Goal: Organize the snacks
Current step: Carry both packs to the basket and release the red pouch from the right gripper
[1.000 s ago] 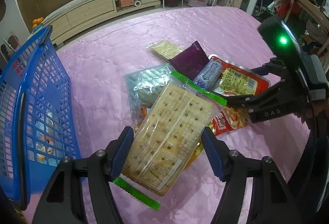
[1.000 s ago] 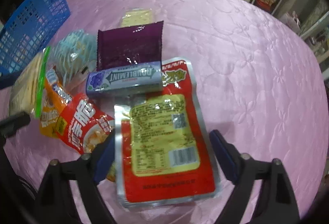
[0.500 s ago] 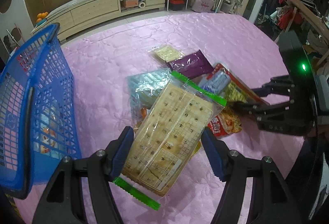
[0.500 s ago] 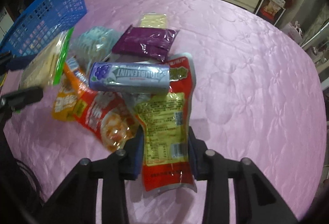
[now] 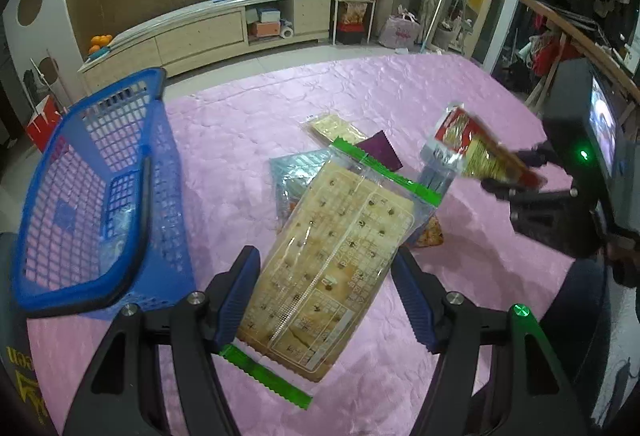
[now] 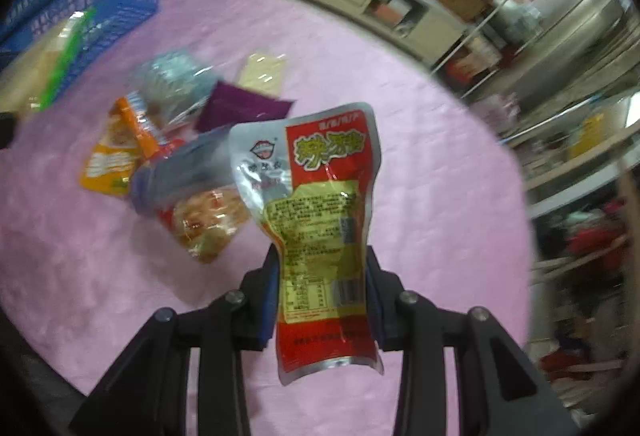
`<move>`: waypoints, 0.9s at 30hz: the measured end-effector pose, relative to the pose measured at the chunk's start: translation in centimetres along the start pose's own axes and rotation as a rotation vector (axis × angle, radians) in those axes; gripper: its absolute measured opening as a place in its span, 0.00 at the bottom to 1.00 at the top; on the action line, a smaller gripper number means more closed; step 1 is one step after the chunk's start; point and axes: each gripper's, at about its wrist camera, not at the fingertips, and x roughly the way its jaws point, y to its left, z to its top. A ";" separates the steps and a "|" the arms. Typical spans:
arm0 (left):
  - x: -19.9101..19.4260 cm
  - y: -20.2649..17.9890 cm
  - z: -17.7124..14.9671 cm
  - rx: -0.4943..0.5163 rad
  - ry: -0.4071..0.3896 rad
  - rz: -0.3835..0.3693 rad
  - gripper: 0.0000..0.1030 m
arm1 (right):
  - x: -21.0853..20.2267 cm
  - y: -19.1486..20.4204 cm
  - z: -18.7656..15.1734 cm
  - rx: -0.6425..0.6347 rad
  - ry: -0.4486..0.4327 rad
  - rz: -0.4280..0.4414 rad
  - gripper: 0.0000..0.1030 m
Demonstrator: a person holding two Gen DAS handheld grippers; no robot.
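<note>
Above pink cloth (image 6: 420, 140), R tool (image 6: 322, 290) pinches red pouch (image 6: 320, 196); L tool (image 5: 324, 296) spread.

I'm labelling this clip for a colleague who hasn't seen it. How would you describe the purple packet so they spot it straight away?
Start at the pink quilted tabletop, then find the heap of snack packets in its middle. At the heap's far edge, beside a pale cracker packet, lies the purple packet: flat, zigzag-edged, and the only dark, plain purple wrapper there.

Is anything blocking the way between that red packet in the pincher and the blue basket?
Partly. The red packet, clamped in the right gripper, is lifted off the bedspread. The left gripper with the big cracker bag sits between it and the blue basket.
</note>
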 end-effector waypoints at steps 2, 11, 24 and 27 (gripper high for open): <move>-1.1 0.3 -0.2 -0.004 -0.016 0.004 0.64 | -0.9 -0.5 0.6 0.036 -0.011 0.047 0.40; -5.9 2.4 0.5 -0.030 -0.108 0.033 0.64 | -6.8 1.9 4.0 -0.001 -0.145 0.040 0.40; -11.3 8.2 0.3 -0.066 -0.186 0.102 0.64 | -12.9 8.0 9.3 -0.053 -0.288 0.151 0.40; -12.1 10.0 -0.2 -0.084 -0.191 0.130 0.64 | -13.5 9.7 10.4 -0.073 -0.305 0.187 0.40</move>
